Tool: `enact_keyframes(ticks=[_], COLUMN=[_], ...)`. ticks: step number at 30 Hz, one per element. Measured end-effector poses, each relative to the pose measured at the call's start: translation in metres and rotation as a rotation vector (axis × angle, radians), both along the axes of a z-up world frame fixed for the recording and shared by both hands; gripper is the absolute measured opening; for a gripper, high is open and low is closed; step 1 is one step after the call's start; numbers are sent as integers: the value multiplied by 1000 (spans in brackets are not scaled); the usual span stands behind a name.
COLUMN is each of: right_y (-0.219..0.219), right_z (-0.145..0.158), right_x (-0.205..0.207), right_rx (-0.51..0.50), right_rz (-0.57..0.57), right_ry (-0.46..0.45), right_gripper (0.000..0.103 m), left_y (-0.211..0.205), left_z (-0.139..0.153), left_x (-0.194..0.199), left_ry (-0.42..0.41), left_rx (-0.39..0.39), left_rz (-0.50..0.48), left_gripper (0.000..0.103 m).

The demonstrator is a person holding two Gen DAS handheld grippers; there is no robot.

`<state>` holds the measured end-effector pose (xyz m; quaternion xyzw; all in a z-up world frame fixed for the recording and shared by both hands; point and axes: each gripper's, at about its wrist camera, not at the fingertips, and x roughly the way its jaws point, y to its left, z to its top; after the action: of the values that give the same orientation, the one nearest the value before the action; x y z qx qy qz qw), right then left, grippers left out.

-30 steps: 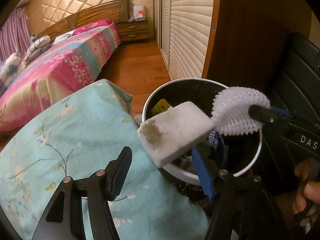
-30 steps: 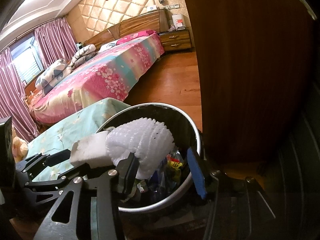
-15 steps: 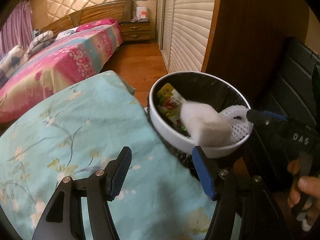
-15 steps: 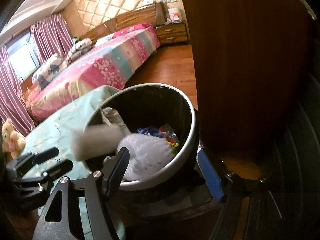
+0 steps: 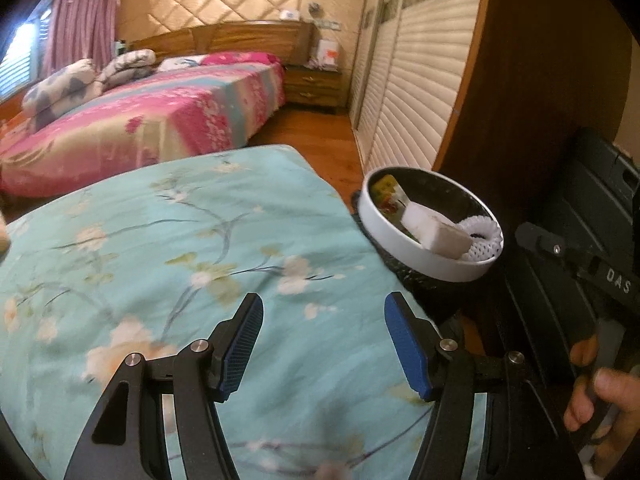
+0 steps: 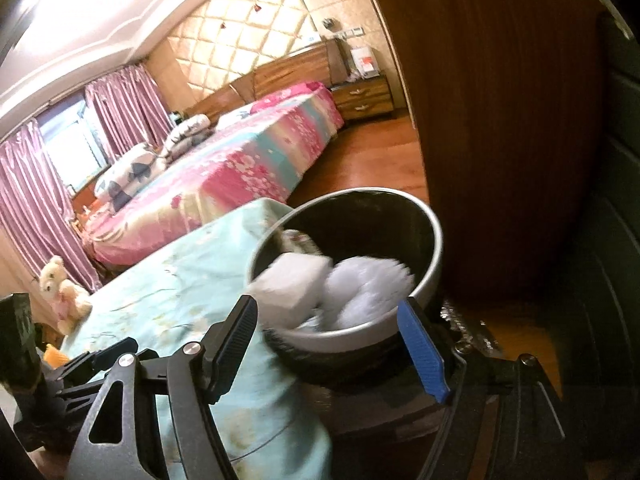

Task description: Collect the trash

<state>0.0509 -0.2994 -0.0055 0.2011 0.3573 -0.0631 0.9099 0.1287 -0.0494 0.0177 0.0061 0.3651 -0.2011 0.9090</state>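
Two pieces of trash sit on top of the load in the bin [image 5: 424, 266]: a white foam block [image 5: 434, 230] and a white foam net [image 5: 484, 238]. Both lie high, level with the near rim rather than down inside. The block's long axis runs from the bin's middle toward the near rim in the left wrist view, its far end pointing at a yellow wrapper [image 5: 384, 192] deeper in. The net is curled into a ring just beside the block, touching it, against the rim; I cannot tell which way its opening faces in the blurred right wrist view.

The risk, as I judge it, is spill. The bin looks full, and the block [image 6: 290, 284] leans on the rim nearest the bed, so a knock to the bin or a careless next drop could tip it out onto the blue floral cover [image 5: 160, 248] or the floor. The net [image 6: 366, 288] is light and springy and could roll out with it. Pressing both down would help, though that may push other litter over the edge.

The left gripper [image 5: 324, 344] hangs over the cover with its jaws spread wide and nothing between them. The right gripper [image 6: 328, 344] is likewise released, jaws apart, framing the bin's near side without touching it. A pink bed [image 5: 140, 120] lies well apart.
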Motion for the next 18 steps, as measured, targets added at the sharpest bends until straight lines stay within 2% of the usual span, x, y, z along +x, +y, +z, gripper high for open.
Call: enact_keyframes(ticks=[8, 15, 17, 18], right_y=[56, 87, 94, 97], right_z=[8, 27, 39, 44], right_x=[-26, -37, -45, -48], right_rx=[3, -41, -71, -82], right_rz=[87, 128, 140, 142], right_ry=[-84, -174, -213, -238], right_gripper=[82, 88, 92, 98], left_y=[51, 80, 85, 87], left_z=[7, 23, 28, 31], left_x=[-58, -97, -108, -115], left_ry=[-95, -191, -225, -252], left_rx=[-37, -42, -49, -52], left_rz=[107, 183, 207, 221], left_gripper=[71, 76, 79, 83])
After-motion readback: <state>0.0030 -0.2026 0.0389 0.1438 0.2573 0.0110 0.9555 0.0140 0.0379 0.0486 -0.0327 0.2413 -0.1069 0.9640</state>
